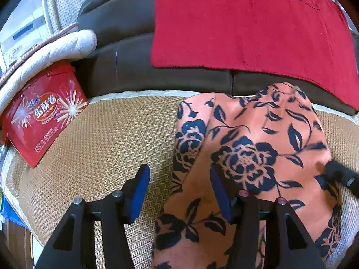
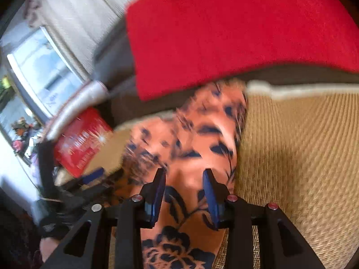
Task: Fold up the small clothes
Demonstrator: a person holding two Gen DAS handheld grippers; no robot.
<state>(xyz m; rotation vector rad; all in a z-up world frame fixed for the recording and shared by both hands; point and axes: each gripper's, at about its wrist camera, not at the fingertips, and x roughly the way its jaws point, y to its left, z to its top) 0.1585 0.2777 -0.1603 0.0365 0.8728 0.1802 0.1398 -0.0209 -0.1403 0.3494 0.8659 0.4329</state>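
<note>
Orange floral garment (image 1: 253, 157) lies lengthwise on the woven mat (image 1: 101, 139), running away from me toward the sofa. My left tongs (image 1: 179, 192) straddle its left edge, spread; my right tongs (image 2: 184, 192) hover nearer its middle, parted, pinching nothing.

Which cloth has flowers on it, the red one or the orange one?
The orange cloth, lying on the woven mat, has dark blue flowers and leaves. The red cloth behind it is plain.
</note>
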